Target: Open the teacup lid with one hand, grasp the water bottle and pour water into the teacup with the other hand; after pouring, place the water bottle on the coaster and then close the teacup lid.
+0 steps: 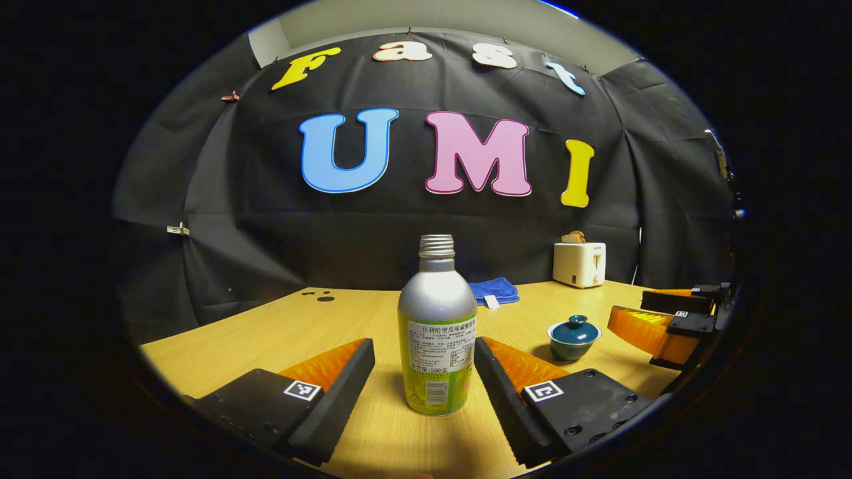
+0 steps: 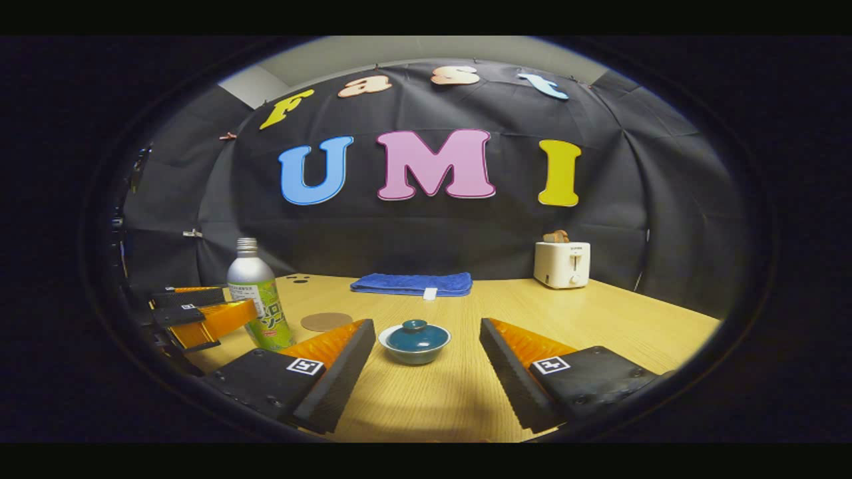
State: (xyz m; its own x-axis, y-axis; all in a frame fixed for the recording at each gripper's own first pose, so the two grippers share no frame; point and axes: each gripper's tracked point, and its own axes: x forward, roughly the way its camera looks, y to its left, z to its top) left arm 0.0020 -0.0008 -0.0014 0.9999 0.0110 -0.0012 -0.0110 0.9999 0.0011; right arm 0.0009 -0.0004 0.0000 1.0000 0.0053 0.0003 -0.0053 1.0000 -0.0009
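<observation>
Standing on the table [image 1: 279, 332], uncapped bottle [image 1: 437, 332] sits between the left claw [image 1: 424, 372] fingers, wide open, not touching. Right claw [image 2: 426, 366] also wide open, holding nothing, teacup [image 2: 414, 344] just ahead between its fingers, lid [image 2: 415, 334] on. Coaster [image 2: 326, 322] lies near the bottle.

Setting: a staged recording booth, not a lived-in home. Black cloth wall [image 2: 426, 239] is draped across the whole background, pinned with clips at upper left of the frame; a plain pale ceiling strip shows above it. Light wood table [image 2: 466, 392] fills the lower half. Household props sit along its far edge: white toaster [image 2: 562, 264] with bread in its slot, centre right, and a folded blue towel [image 2: 411, 283], centre. Kitchen-style items, studio surroundings.
</observation>
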